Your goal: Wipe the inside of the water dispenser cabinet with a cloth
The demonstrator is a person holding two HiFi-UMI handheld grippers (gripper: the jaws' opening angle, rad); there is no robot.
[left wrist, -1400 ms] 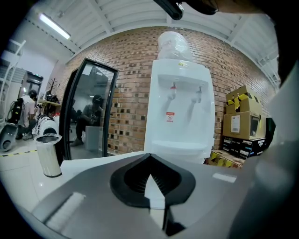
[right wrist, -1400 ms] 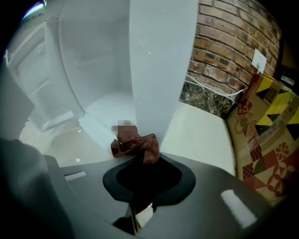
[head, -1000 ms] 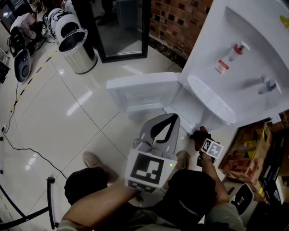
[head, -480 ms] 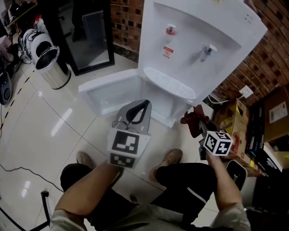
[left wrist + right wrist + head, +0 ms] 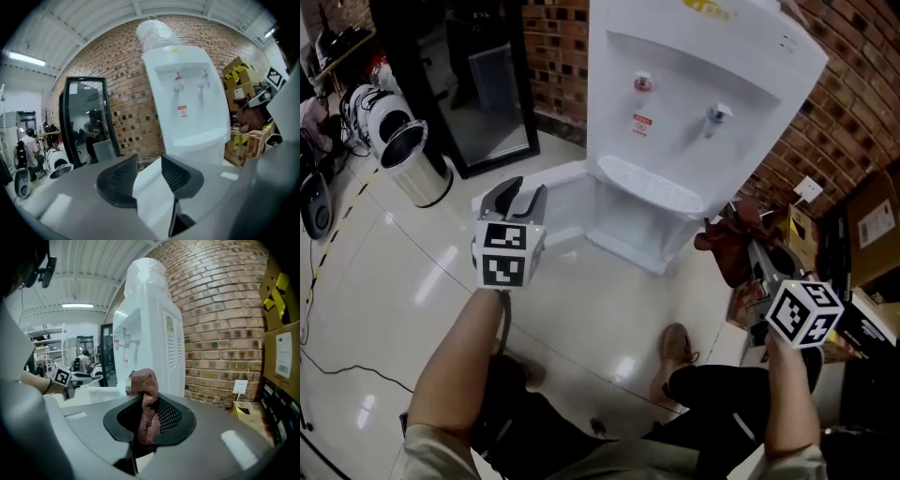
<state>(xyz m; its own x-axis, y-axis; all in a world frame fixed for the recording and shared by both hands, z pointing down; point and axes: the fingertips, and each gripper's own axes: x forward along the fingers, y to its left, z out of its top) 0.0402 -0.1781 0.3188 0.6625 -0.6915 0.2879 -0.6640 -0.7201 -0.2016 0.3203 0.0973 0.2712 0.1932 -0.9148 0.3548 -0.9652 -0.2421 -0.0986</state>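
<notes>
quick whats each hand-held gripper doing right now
Left hand-held gripper: open, jaws have just been opening, nothing gripped between them.
Right hand-held gripper: shut on the reddish-brown cloth.

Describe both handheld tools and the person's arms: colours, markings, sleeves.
Both tools have smooth grey shells ending in two black jaws with gridded pads. The left tool and the right tool each carry a white cube printed with black square markers. Forearms are bare below pale short sleeves. The left tool's jaws have just been opening, empty.
</notes>
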